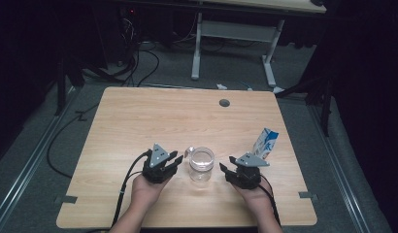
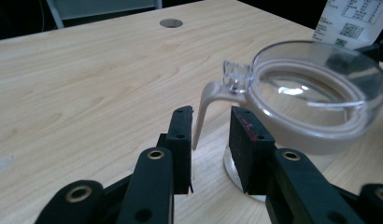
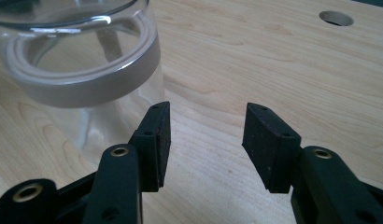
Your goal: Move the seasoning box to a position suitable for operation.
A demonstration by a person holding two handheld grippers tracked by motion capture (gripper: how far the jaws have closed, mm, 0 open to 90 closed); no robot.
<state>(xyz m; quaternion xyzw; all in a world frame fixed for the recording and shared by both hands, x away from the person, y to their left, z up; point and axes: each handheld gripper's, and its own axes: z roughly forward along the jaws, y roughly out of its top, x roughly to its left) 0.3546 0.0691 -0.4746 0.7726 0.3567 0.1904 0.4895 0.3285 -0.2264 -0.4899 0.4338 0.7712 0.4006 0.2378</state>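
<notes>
A clear glass jar [image 1: 202, 164] with a beige rim band and a see-through lid stands near the table's front middle. My left gripper [image 1: 175, 158] rests just left of it, open. In the left gripper view the jar [image 2: 315, 98] is close on the right. A beige tab [image 2: 202, 109] hangs from the jar's rim just past the gap of the left gripper [image 2: 210, 128], with neither pad pressing on it. My right gripper [image 1: 226, 165] sits to the right of the jar, open. Nothing is between the jaws of the right gripper [image 3: 206, 123], and the jar [image 3: 87, 70] stands beside its left jaw.
A blue and white carton [image 1: 265, 142] stands upright behind my right gripper, near the wooden table's [image 1: 139, 116] right edge. A round cable hole [image 1: 224, 103] lies at the far middle. Another desk's white legs [image 1: 197, 48] stand on the floor beyond.
</notes>
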